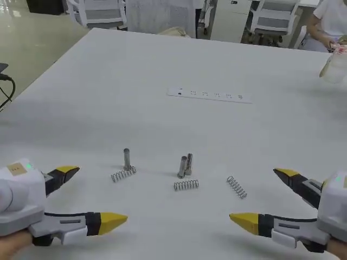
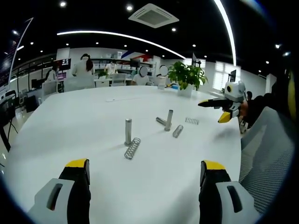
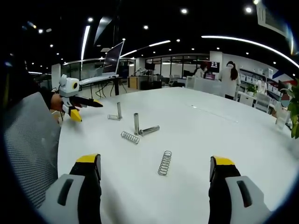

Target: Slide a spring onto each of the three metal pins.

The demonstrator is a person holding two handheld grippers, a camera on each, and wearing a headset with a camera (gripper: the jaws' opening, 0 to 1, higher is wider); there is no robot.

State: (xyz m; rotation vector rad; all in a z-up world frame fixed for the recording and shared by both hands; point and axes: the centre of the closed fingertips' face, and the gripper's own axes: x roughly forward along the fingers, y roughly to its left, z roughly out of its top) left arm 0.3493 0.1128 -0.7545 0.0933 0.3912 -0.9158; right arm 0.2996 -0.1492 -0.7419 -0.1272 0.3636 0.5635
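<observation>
Three steel pins are on the white table [image 1: 162, 70]. One pin [image 1: 127, 158] stands upright at the left with a spring [image 1: 123, 174] lying at its foot. In the middle, a second pin [image 2: 169, 120] stands upright and a third pin [image 2: 160, 121] lies flat beside it. A second spring [image 1: 186, 185] lies in front of that pair. A third spring [image 1: 236, 187] lies further right. My left gripper [image 1: 92, 195] is open near the front left, empty. My right gripper [image 1: 263, 196] is open at the front right, with the third spring [image 3: 164, 163] just ahead of it.
A flush socket strip [image 1: 209, 95] sits in the tabletop further back. Office chairs [image 1: 97, 13] line the far edge. A person holding a bottle [image 1: 333, 67] is at the far right corner. The table's left edge [image 1: 49, 70] runs diagonally, with floor beyond.
</observation>
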